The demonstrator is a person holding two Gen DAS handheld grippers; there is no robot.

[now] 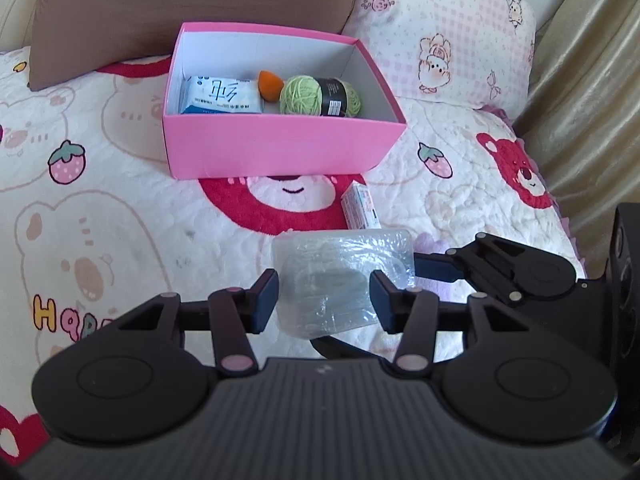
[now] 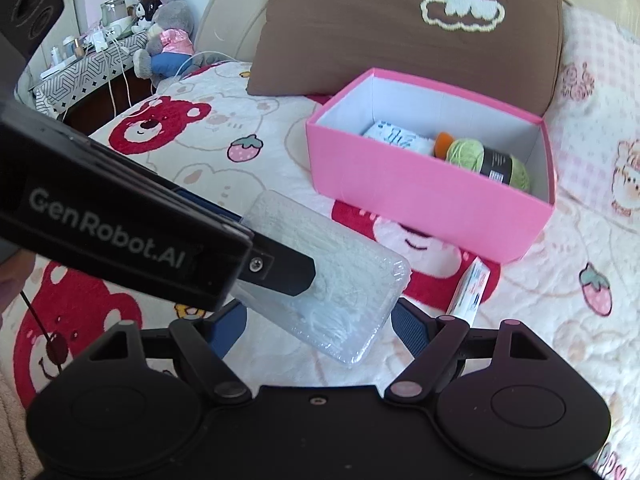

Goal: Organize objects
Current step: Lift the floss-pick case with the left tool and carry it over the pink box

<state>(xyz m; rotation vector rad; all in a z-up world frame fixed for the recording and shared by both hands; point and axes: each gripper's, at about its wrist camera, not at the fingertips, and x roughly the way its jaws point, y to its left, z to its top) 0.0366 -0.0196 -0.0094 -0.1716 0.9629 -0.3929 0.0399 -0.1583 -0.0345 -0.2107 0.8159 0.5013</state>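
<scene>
A clear plastic packet (image 1: pixel 340 280) lies between the fingers of my left gripper (image 1: pixel 324 300), whose pads touch its sides; it seems lifted slightly off the bed. In the right wrist view the same packet (image 2: pixel 340 280) sits between the open fingers of my right gripper (image 2: pixel 320 326), with the left gripper's body (image 2: pixel 120 232) over it. My right gripper also shows in the left wrist view (image 1: pixel 436 268). A pink box (image 1: pixel 280 148) behind holds a tissue pack (image 1: pixel 220 96), an orange sponge (image 1: pixel 269 85) and green yarn (image 1: pixel 316 96). A small white carton (image 1: pixel 361 206) lies on the blanket.
A brown pillow (image 1: pixel 180 4) and a pink checked pillow (image 1: pixel 448 32) stand behind the box. A curtain (image 1: pixel 588 80) hangs at the right. In the right wrist view a side table (image 2: pixel 88 68) with plush toys (image 2: pixel 164 28) stands beyond the bed's far left.
</scene>
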